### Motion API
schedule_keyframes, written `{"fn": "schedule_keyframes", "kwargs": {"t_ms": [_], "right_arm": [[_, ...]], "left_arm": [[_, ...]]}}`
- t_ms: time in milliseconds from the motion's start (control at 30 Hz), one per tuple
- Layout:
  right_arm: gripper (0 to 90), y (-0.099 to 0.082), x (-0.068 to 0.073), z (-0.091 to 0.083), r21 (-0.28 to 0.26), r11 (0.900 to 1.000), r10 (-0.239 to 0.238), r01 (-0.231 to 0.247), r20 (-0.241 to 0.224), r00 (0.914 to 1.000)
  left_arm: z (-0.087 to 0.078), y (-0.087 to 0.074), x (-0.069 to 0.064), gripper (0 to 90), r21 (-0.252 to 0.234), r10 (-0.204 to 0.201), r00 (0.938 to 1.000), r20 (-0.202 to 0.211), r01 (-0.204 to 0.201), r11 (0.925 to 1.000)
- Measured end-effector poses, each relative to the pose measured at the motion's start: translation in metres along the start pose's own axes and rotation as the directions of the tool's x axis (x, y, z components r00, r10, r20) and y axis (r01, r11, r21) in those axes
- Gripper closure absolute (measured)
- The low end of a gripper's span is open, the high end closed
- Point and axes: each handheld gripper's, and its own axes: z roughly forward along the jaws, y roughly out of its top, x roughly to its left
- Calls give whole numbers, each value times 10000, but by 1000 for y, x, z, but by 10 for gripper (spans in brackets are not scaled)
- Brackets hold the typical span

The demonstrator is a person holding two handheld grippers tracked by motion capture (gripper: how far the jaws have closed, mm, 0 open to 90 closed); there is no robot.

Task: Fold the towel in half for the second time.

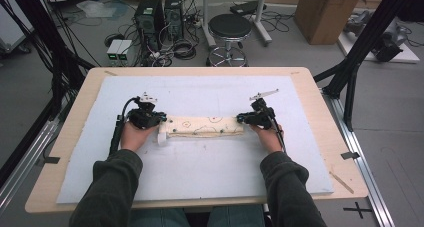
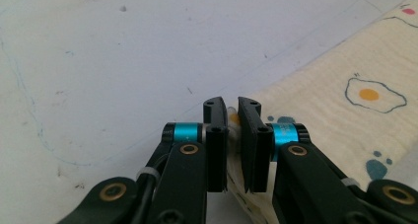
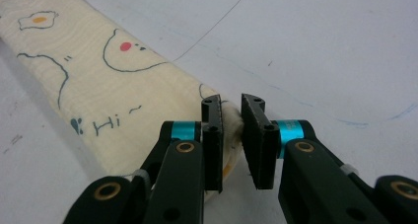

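A long folded cream cloth (image 1: 205, 126) printed with fried eggs and doodles lies across the middle of the white mat. My left gripper (image 1: 164, 121) is shut on its left end; in the left gripper view the jaws (image 2: 232, 110) pinch the bunched edge of the cloth (image 2: 335, 86). At the other side my right gripper (image 1: 240, 119) is shut on the right end. In the right gripper view its jaws (image 3: 232, 108) clamp the cloth's (image 3: 98, 71) corner. The cloth runs flat between both grippers.
A white mat (image 1: 200, 172) covers most of the wooden table (image 1: 75, 117). A thin wooden stick (image 1: 341, 182) lies near the table's right front corner. Beyond the table stand a black stool (image 1: 229, 29), computer towers (image 1: 150, 14) and a cardboard box (image 1: 325, 12).
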Motion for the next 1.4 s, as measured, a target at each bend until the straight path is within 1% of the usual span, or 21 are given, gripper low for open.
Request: {"fn": "schedule_keyframes", "kwargs": {"t_ms": [33, 67, 200, 233, 333, 367, 400, 433, 500, 533, 600, 667, 700, 767, 867, 967, 1033, 1133, 1233, 1367, 1400], "right_arm": [[793, 1, 0, 0, 37, 10000, 50, -50, 12, 10000], [793, 2, 1, 1, 45, 10000, 84, -85, 37, 10000], [790, 9, 2, 1, 56, 10000, -35, 34, 150, 9999], [779, 10, 1, 2, 33, 10000, -76, 75, 127, 9999], [709, 9, -1, 1, 45, 10000, 40, -40, 63, 10000], [683, 9, -1, -1, 1, 10000, 84, -84, 129, 9999], [657, 9, -2, -3, -122, 9998, 145, -144, 127, 9998], [629, 9, -3, -7, -268, 9993, 262, -261, 5, 9997], [598, 10, -4, -14, -670, 9962, 550, -563, -207, 9983], [580, 10, -5, -17, -863, 9944, 584, -605, -265, 9979], [551, 10, -4, -22, -943, 9939, 562, -575, -164, 9983], [510, 10, -4, -27, -1050, 9922, 652, -669, -199, 9977], [502, 10, -4, -29, -1120, 9915, 646, -657, -136, 9978], [473, 10, -3, -33, -1176, 9908, 650, -675, -254, 9976], [426, 10, 0, -37, -1261, 9899, 623, -646, -216, 9978], [383, 10, 3, -40, -1300, 9897, 572, -601, -259, 9980], [367, 10, 4, -41, -1301, 9894, 602, -650, -403, 9974], [348, 11, 7, -44, -1377, 9891, 471, -523, -402, 9981], [317, 11, 10, -47, -1494, 9880, 352, -395, -315, 9989], [283, 11, 12, -51, -1581, 9866, 364, -412, -328, 9988], [266, 11, 12, -52, -1569, 9863, 458, -507, -345, 9984]], "left_arm": [[1, 0, 0, 821, -58, -85, 10000, -36, 85, 9999], [1, -1, 1, 821, -8, -62, 10000, -50, 62, 10000], [2, -2, 4, 813, -3, -203, 9998, 37, 203, 9998], [1, -2, 4, 793, -42, -238, 9997, 22, 238, 9997], [-3, -1, 6, 719, -272, -356, 9993, 137, 359, 9990], [-5, -1, 6, 695, -380, -450, 9988, 191, 457, 9982], [-7, 0, 7, 669, -451, -489, 9985, 248, 500, 9977], [-9, 0, 7, 648, -548, -545, 9981, 291, 560, 9969], [-14, 0, 7, 617, -747, -543, 9980, 322, 566, 9956], [-16, 0, 8, 597, -787, -521, 9981, 332, 546, 9954], [-20, 1, 8, 550, -930, -681, 9967, 445, 720, 9931], [-25, 1, 7, 523, -1054, -690, 9955, 650, 756, 9916], [-27, 1, 7, 504, -1074, -697, 9952, 684, 768, 9912], [-32, 2, 5, 491, -1185, -635, 9945, 834, 731, 9903], [-37, 3, 2, 456, -1289, -595, 9936, 960, 717, 9891], [-41, 3, 0, 450, -1378, -477, 9929, 1088, 626, 9885], [-43, 3, -2, 443, -1390, -410, 9924, 1158, 571, 9887], [-47, 4, -4, 435, -1541, -389, 9919, 1212, 575, 9864], [-50, 5, -6, 427, -1583, -301, 9925, 1187, 488, 9862], [-56, 5, -8, 410, -1707, -247, 9928, 1173, 447, 9843], [-57, 4, -9, 405, -1699, -178, 9932, 1154, 374, 9848]]}}
